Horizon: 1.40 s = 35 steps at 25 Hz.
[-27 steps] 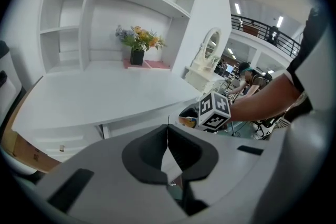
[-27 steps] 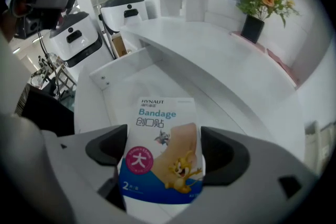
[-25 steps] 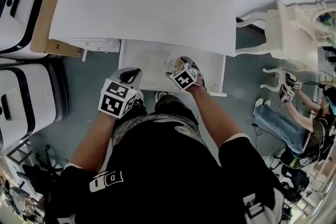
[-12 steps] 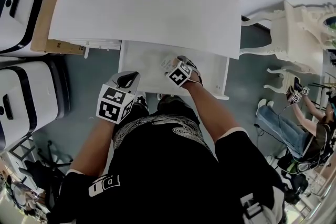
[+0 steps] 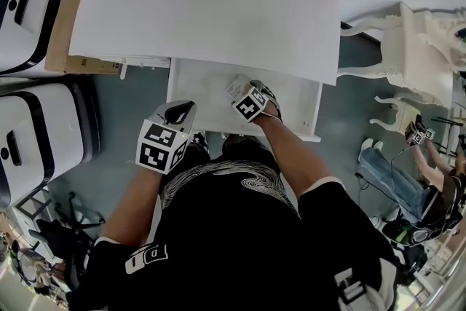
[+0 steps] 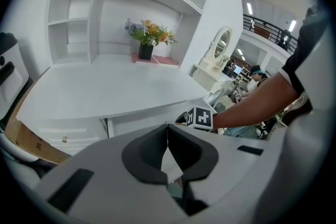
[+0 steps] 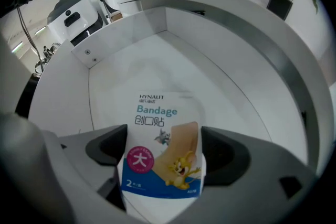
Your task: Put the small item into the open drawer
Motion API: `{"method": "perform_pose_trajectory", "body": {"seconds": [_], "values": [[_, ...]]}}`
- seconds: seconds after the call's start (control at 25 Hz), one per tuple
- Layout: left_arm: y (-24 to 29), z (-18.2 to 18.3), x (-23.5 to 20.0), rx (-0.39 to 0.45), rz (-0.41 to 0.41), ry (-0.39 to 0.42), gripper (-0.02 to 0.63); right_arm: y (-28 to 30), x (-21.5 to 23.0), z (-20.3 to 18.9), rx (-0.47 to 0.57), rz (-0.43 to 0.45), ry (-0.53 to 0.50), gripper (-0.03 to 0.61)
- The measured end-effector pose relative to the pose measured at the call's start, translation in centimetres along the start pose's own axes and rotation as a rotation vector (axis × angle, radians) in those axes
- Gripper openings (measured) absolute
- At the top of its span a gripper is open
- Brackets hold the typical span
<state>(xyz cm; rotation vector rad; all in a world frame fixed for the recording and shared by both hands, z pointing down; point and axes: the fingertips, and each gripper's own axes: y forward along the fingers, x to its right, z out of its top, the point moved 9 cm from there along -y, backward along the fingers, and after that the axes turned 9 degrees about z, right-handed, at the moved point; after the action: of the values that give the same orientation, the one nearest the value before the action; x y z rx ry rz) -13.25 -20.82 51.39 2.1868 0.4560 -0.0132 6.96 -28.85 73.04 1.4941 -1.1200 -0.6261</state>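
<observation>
Here, the right gripper [image 7: 164,152] clamps a bandage packet [image 7: 157,118], with the open drawer [image 7: 131,55] just beyond its jaws. The left gripper [image 6: 168,136], beside it, has its jaws pressed together.

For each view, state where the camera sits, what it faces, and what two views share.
Head view: on the head, facing steeply down: desk, open drawer, arms, left gripper, right gripper.
Left gripper view: on that gripper, facing flowers across the desk; own shut jaws.
Right gripper view: on that gripper, facing into the drawer; jaws grip bandage packet.
Shared: drawer, in head and right gripper views.
</observation>
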Motion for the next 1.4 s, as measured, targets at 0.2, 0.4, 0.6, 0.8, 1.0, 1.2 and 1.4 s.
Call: {"method": "perform_pose_trajectory", "body": {"seconds": [0.2,0.4,0.6,0.8,1.0,1.2,1.4], "values": [[-0.1,-0.2,0.0,-0.001,-0.004,0.003,0.015,0.6,-0.1,-0.2,-0.039,-0.005,-0.011,0.428],[-0.2,-0.2,0.0,-0.001,-0.010,0.016,0.015,0.5,0.0,0.0,-0.047,-0.010,-0.034,0.428],[-0.4,0.0,-0.2,0.010,-0.022,0.031,0.015,-0.5,0.0,0.3,-0.022,-0.042,-0.027,0.428],[-1.0,0.3,0.0,0.030,-0.050,0.063,0.015,-2.7,-0.5,0.7,0.037,-0.073,-0.008,0.428],[-1.8,0.9,0.4,0.067,-0.081,0.106,0.015,-6.5,-2.0,0.8,0.142,-0.119,0.046,0.428],[-3.0,1.5,1.2,0.119,-0.120,0.161,0.015,-12.4,-4.5,1.4,0.401,-0.142,0.159,0.412],[-4.8,1.8,2.3,0.174,-0.166,0.181,0.015,-19.4,-8.2,1.2,0.670,-0.212,0.284,0.189]]}}
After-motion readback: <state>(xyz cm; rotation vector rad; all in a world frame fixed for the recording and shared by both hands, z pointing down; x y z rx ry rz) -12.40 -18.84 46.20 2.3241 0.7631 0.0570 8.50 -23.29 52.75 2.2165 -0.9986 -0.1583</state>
